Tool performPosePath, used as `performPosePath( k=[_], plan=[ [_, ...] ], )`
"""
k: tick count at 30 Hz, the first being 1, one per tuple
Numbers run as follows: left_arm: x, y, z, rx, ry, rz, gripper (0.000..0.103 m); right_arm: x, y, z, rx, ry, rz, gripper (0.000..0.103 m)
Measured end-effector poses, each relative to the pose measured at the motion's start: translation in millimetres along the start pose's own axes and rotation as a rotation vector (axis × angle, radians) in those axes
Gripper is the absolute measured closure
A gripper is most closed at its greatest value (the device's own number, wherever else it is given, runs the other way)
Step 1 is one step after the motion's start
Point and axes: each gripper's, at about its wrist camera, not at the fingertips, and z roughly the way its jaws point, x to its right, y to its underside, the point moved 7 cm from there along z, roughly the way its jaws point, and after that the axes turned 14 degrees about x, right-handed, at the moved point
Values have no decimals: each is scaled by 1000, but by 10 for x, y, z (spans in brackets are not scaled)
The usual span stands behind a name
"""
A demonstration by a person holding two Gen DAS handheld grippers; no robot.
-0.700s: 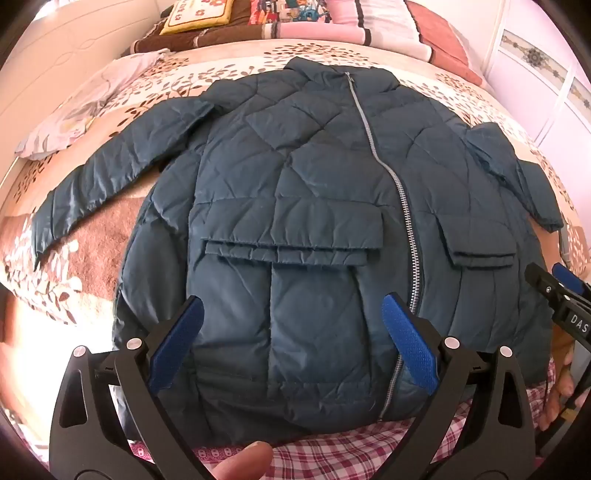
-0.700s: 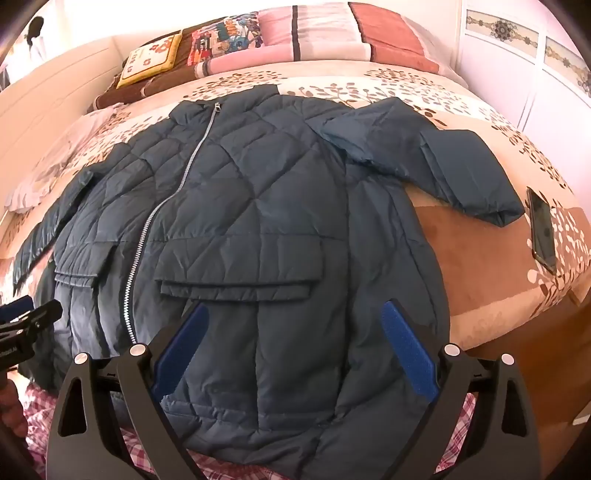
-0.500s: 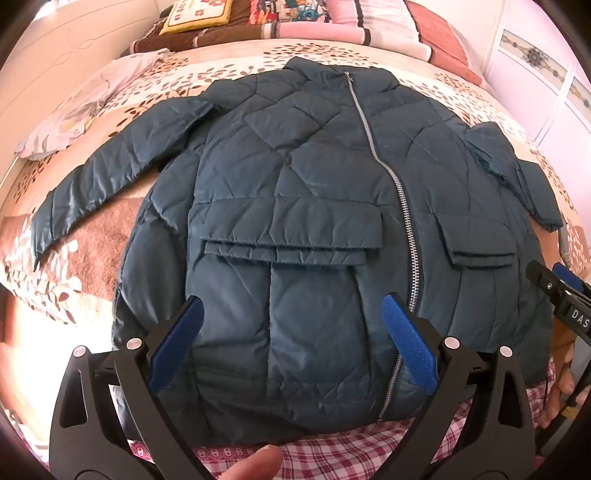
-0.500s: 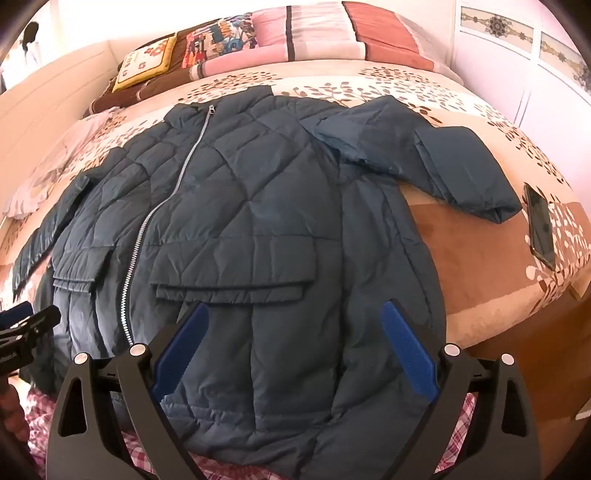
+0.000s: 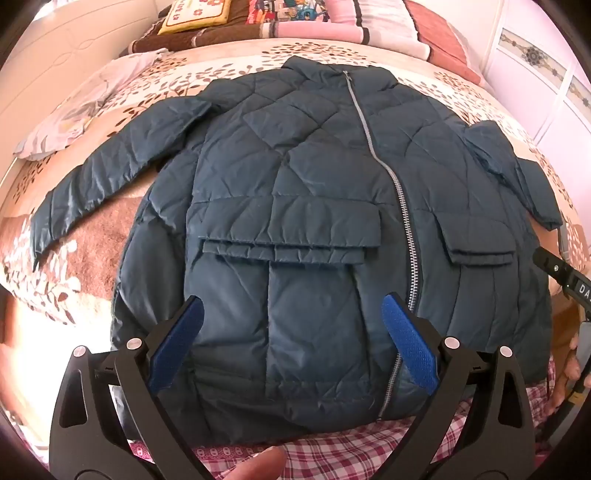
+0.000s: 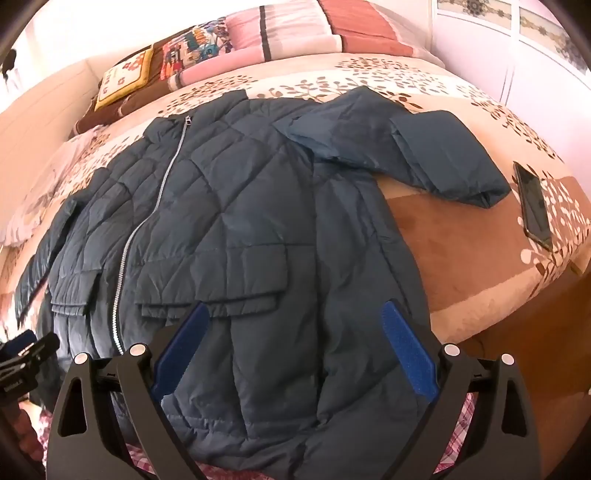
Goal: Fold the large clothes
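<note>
Jacket [image 5: 295,192] single, two flap pockets, one phone [image 6: 533,205], left gripper [image 5: 291,343] and right gripper [image 6: 291,347] jaws wide apart, empty

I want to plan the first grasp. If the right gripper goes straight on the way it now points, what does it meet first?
Most likely the jacket: the open right gripper points down at its lower front, just below the pocket flap. Nothing else seems to lie between, though depth is unclear.

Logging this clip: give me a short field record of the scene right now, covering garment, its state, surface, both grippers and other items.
garment: dark teal quilted jacket
state: spread flat, front up, zipped, unfolded
sleeves: one stretched out; the other bent back on itself
surface: bed with leaf-pattern cover
left gripper: open, above the hem, holding nothing
right gripper: open, holding nothing
other items: phone; pillows
</note>
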Motion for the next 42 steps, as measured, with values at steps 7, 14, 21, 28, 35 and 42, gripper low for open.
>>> performPosePath(
  k=[7,14,21,28,35,42],
  plan=[
    [0,3,-10,-2,0,-2,7,57,3,31,-25,-21,51,11],
    [12,8,23,-1,0,0,7,99,6,44,-35,-12,72,11],
    [8,7,20,-2,2,0,7,119,-11,37,-26,-18,79,11],
    [9,11,29,-2,1,-1,7,131,-13,45,-30,-16,88,11],
    [21,18,19,-4,1,-2,7,160,-24,49,-25,-2,90,11],
    [29,41,38,-11,-1,-8,7,296,-52,90,-22,35,100,11]
  ],
)
